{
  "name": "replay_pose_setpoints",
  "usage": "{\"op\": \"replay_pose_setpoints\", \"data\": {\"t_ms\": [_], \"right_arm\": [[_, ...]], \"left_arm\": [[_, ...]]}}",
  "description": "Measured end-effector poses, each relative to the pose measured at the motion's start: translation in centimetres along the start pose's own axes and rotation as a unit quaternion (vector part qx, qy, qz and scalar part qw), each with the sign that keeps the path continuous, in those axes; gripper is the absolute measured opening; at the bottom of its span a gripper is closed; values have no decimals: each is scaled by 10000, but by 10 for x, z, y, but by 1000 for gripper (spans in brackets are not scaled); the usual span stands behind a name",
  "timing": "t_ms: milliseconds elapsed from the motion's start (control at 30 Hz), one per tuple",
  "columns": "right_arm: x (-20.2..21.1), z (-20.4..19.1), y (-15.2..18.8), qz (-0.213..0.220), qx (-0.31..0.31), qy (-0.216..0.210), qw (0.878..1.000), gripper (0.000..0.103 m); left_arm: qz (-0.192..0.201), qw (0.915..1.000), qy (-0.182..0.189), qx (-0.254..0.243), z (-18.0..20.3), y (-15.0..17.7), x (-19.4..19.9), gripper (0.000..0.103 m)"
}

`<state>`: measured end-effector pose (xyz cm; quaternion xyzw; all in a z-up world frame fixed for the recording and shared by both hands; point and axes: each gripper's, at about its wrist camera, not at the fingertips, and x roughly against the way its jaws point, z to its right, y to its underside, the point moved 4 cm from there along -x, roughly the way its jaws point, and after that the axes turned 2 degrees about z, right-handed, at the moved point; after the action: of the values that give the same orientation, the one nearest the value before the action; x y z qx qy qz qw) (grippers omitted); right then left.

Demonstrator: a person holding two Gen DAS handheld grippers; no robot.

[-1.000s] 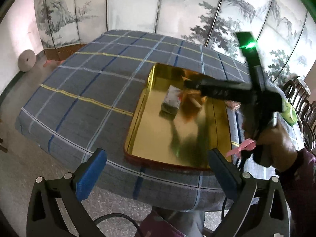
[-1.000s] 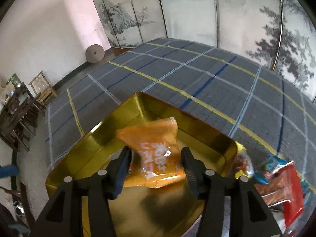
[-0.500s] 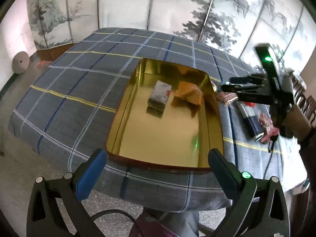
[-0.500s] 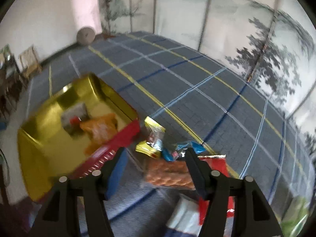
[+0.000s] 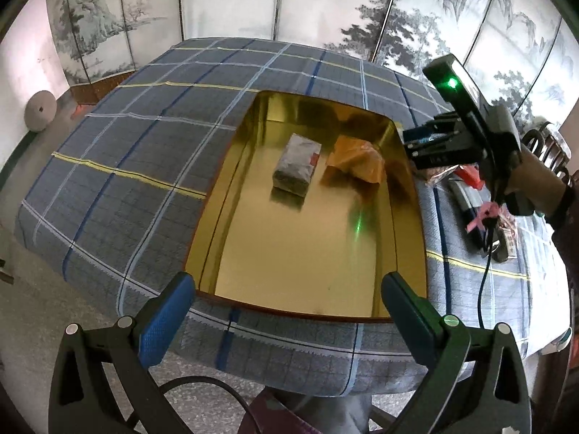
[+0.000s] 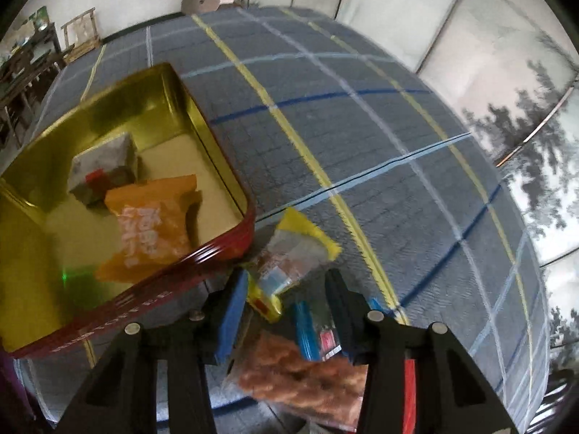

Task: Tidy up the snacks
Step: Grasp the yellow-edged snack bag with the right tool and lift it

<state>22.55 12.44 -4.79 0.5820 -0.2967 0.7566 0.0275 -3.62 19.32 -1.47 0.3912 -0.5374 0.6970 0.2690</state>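
Two packs already lie in the tin (image 6: pixel 217 166). Right gripper (image 6: pixel 286 302), fingers narrowing and part-spread, nothing pinched, hangs over the loose snacks (image 6: pixel 296 249) beside the tin; left gripper (image 5: pixel 289 300) is spread wide, empty. Step: fetching the next pack; needs lowering and closing on the yellow one.

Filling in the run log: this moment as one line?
right gripper: closing over yellow packet | left gripper: open, empty | tin: two snacks

I get soft, even daylight in both fisheye views, with dark vignetting and bent lines at the rims. The gold tin (image 5: pixel 311 238) glares and mirrors a green streak near five o'clock. My right wrist view smears toward three o'clock.
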Motion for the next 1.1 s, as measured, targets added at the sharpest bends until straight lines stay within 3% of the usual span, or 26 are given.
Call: {"op": "replay_pose_setpoints", "data": {"t_ms": [267, 367, 467, 600, 767, 833, 900, 1000, 1100], "right_arm": [[-11, 19, -7, -106, -602, -771, 9952, 48], [-12, 33, -8, -205, -1009, -1183, 9876, 61], [-12, 46, -6, -199, -1351, -1442, 9801, 61], [-13, 46, -6, -117, -1460, -1394, 9793, 62], [-15, 35, -10, -45, -1315, -921, 9870, 63], [-15, 30, -9, 0, -1164, -626, 9912, 56], [-13, 27, -10, 58, -1092, -431, 9931, 36], [-2, 16, -9, 197, -850, -183, 9960, 30], [34, 21, -2, 701, -1114, -174, 9911, 30]], "left_arm": [[-120, 9999, 4, -3, 3, 2, -9, 101], [-145, 9999, -11, -4, 3, 2, -10, 101], [-134, 9999, -39, -2, 3, 1, -11, 101], [-143, 9999, -51, -6, 3, 0, -13, 101], [-47, 10000, -31, 57, 1, 0, -9, 101], [20, 10000, -39, 54, 2, -1, -6, 101], [82, 9999, -72, 48, 4, -2, -2, 101], [183, 9998, -108, -18, 9, -3, 7, 101], [292, 9995, -75, -101, 18, -2, 15, 101]]}}
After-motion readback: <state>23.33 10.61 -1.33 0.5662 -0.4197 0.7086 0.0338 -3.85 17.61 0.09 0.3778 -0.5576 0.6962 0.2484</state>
